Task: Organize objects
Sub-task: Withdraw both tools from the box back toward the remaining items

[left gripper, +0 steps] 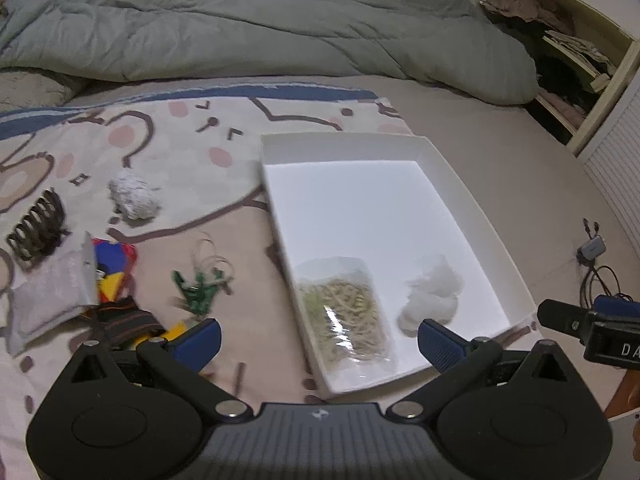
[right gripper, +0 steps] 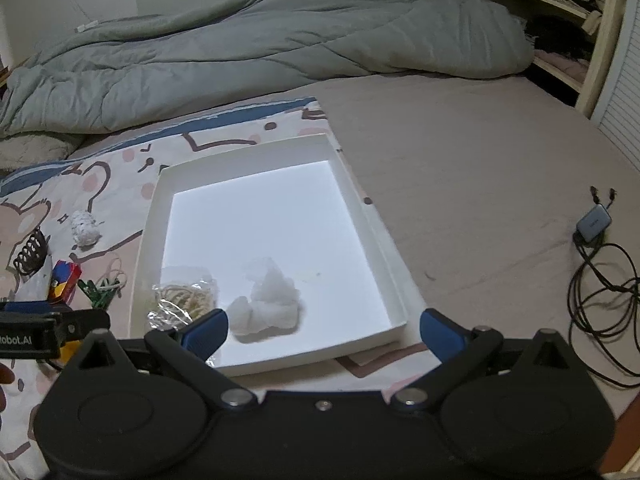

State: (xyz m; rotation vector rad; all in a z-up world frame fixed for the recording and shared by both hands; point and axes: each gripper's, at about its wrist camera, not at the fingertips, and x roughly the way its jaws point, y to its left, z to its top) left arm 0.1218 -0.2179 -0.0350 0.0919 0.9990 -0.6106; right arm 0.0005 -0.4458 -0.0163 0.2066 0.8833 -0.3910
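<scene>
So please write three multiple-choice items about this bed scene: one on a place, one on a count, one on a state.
1. Where does the hair claw lie?
A. in the white box
B. on the patterned blanket
C. on the grey duvet

2. How many things lie in the white box?
A. two
B. none
C. five

3. The left gripper is:
A. shut on the cotton
B. open, holding nothing
C. shut on the bag

Key: B, it rests on the patterned blanket; A, only the bag of rubber bands and the cotton; B, its blue fingers stand wide apart.
</scene>
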